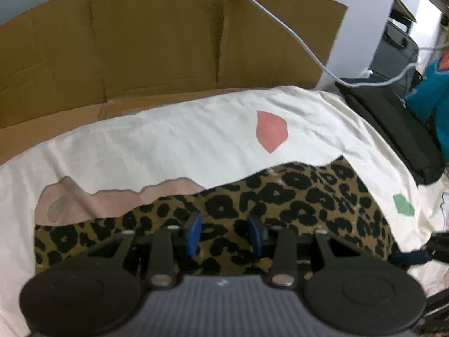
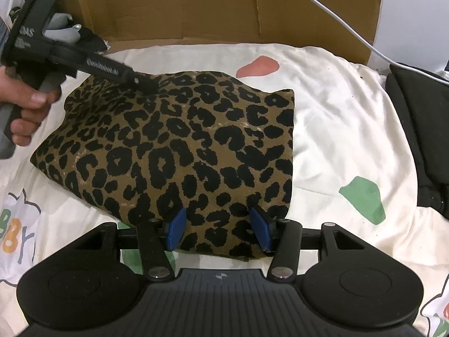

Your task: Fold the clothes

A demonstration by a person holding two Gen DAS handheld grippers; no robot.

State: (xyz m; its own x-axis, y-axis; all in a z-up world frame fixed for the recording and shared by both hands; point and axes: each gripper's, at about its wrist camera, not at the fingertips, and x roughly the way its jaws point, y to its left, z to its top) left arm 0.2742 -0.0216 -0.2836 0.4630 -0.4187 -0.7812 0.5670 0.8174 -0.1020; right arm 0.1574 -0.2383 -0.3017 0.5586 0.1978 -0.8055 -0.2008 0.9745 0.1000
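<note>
A folded leopard-print garment point(image 2: 174, 140) lies on a cream bedsheet point(image 2: 336, 112) with coloured patches. My right gripper point(image 2: 219, 231) is at the garment's near edge, and thick cloth fills the gap between its blue pads point(image 2: 176, 230). In the left wrist view the same garment point(image 1: 280, 196) spreads under my left gripper point(image 1: 225, 233), whose blue pads point(image 1: 193, 233) have cloth between them. The right wrist view shows the left gripper point(image 2: 146, 82) resting on the garment's far left edge, held by a hand point(image 2: 28, 104).
A flattened cardboard box point(image 2: 210, 8) stands behind the bed. A white cable point(image 1: 280, 19) runs across it to the right. A black bag point(image 2: 421, 140) lies along the sheet's right side. A teal item point(image 1: 432, 98) sits at the far right.
</note>
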